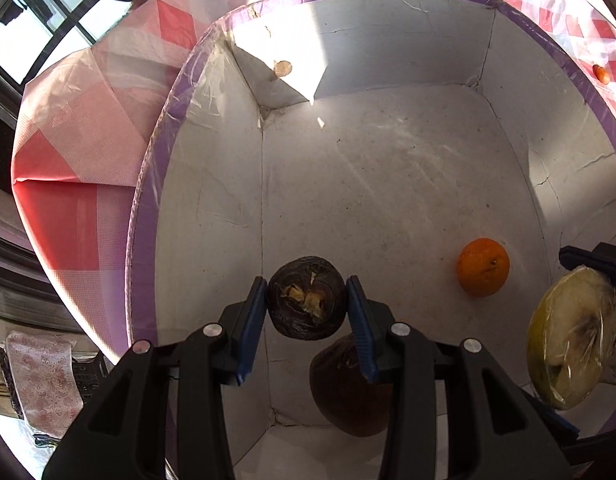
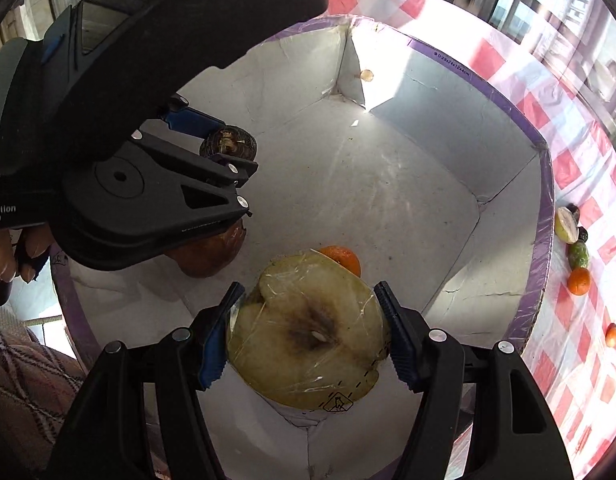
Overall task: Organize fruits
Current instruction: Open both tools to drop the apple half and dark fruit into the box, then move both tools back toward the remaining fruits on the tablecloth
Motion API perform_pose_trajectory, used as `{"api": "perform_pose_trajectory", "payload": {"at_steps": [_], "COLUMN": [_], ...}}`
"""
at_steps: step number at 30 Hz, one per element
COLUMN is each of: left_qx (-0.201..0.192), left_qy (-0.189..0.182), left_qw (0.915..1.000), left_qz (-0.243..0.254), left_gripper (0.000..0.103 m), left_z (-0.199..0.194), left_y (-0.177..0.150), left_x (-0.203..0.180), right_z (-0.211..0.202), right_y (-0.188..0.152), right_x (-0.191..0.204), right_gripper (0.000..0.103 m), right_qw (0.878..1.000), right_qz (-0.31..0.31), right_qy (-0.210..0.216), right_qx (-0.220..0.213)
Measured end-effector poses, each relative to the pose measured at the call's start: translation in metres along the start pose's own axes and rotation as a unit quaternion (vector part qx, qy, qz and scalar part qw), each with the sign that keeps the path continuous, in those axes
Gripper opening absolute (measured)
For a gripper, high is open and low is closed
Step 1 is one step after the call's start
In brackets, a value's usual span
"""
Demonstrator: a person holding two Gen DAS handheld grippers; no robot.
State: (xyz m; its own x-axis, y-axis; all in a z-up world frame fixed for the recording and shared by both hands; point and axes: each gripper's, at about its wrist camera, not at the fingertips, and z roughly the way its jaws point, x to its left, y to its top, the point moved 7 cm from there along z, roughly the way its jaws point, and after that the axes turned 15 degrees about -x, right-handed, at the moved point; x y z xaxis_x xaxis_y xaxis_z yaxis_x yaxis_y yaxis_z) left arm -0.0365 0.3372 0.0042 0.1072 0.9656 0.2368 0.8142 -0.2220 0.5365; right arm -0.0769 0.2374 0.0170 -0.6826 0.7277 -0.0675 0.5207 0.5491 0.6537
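Observation:
My left gripper (image 1: 306, 304) is shut on a dark brown round fruit (image 1: 306, 298) and holds it over the floor of a white cardboard box with a purple rim (image 1: 388, 184). My right gripper (image 2: 308, 336) is shut on a plastic-wrapped halved yellow fruit (image 2: 308, 332), held inside the same box; this fruit also shows in the left wrist view (image 1: 572, 340). An orange (image 1: 483, 267) lies on the box floor. A reddish-brown fruit (image 1: 354, 396) lies in the box below my left gripper. The left gripper (image 2: 227, 148) with its dark fruit shows in the right wrist view.
The box stands on a red-and-white checked tablecloth (image 1: 79, 200). On the cloth right of the box lie a cut fruit (image 2: 566, 224), a green fruit (image 2: 579, 255), an orange (image 2: 579, 281) and a small orange fruit (image 2: 612, 336). A window is at far left.

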Motion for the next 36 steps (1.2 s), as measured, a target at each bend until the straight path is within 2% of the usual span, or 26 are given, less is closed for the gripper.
{"api": "perform_pose_trajectory", "payload": {"at_steps": [5, 11, 17, 19, 20, 23, 26, 36], "left_qx": [0.000, 0.002, -0.012, -0.025, -0.035, -0.039, -0.047, -0.074], "left_qy": [-0.003, -0.010, -0.007, 0.008, 0.010, 0.011, 0.019, 0.081], "left_qw": [1.0000, 0.9999, 0.9999, 0.9996, 0.9994, 0.9991, 0.9987, 0.9939], "left_qz": [-0.001, -0.001, 0.008, 0.005, -0.002, -0.010, -0.009, -0.010], "left_gripper": [0.043, 0.053, 0.063, 0.089, 0.091, 0.091, 0.091, 0.092], "left_z": [0.001, 0.003, -0.001, -0.005, -0.009, -0.010, -0.012, -0.025], "left_y": [-0.001, 0.000, 0.004, 0.007, 0.010, 0.012, 0.013, 0.015], "left_x": [0.001, -0.003, -0.007, -0.001, 0.001, 0.005, 0.006, 0.011], "right_z": [0.004, -0.001, -0.006, -0.007, -0.008, -0.013, -0.024, -0.084], "right_y": [0.002, 0.005, 0.006, 0.007, 0.007, 0.009, 0.007, -0.003], "right_x": [-0.002, -0.004, -0.005, -0.005, -0.005, -0.004, -0.005, -0.046], "right_gripper": [0.065, 0.069, 0.069, 0.070, 0.070, 0.072, 0.081, 0.081], "right_qw": [1.000, 1.000, 0.999, 0.999, 0.999, 0.998, 0.996, 0.978], "right_qz": [0.004, 0.021, 0.026, 0.030, 0.032, 0.039, 0.054, 0.141], "right_qy": [-0.002, 0.011, 0.014, 0.015, 0.015, 0.020, 0.024, 0.031], "right_qx": [0.002, -0.010, -0.023, -0.029, -0.032, -0.045, -0.060, -0.153]}}
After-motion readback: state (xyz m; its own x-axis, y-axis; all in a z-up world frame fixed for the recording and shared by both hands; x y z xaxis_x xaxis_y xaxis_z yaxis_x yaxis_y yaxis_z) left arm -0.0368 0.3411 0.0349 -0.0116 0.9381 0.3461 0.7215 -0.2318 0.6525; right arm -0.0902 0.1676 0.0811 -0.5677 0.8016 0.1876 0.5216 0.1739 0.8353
